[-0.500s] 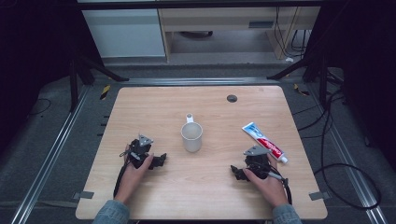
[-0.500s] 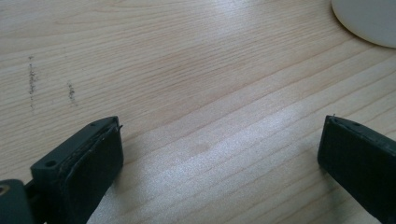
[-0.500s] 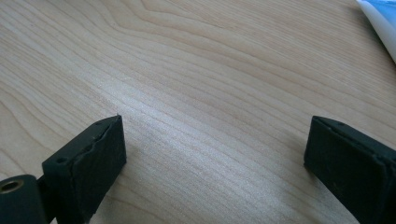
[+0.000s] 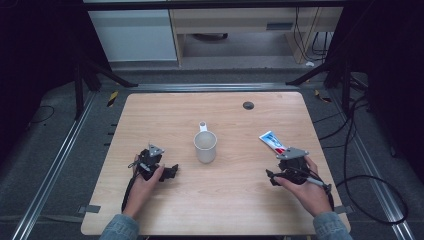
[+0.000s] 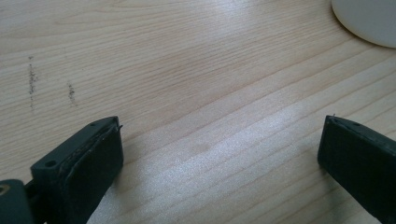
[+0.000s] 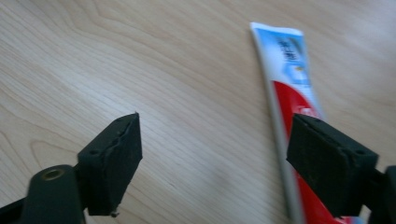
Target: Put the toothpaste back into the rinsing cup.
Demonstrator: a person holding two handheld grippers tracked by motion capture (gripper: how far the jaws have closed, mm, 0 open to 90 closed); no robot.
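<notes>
One table [image 4: 165, 210] of pale wood is seen, with a single round dark spot [image 4: 248, 105] set into its far side; one white mug [image 4: 205, 146] is counted near the middle (its one handle turned toward the far edge); one toothpaste tube [image 4: 271, 141] is counted at the right, blue and white at one end and red further along; two hand-held grippers are counted, a left gripper [image 4: 172, 172] and a right gripper [image 4: 272, 178], each with two black jaws, four jaws in all; two hands are seen, one on each gripper; two sleeves are counted at the near edge.
</notes>
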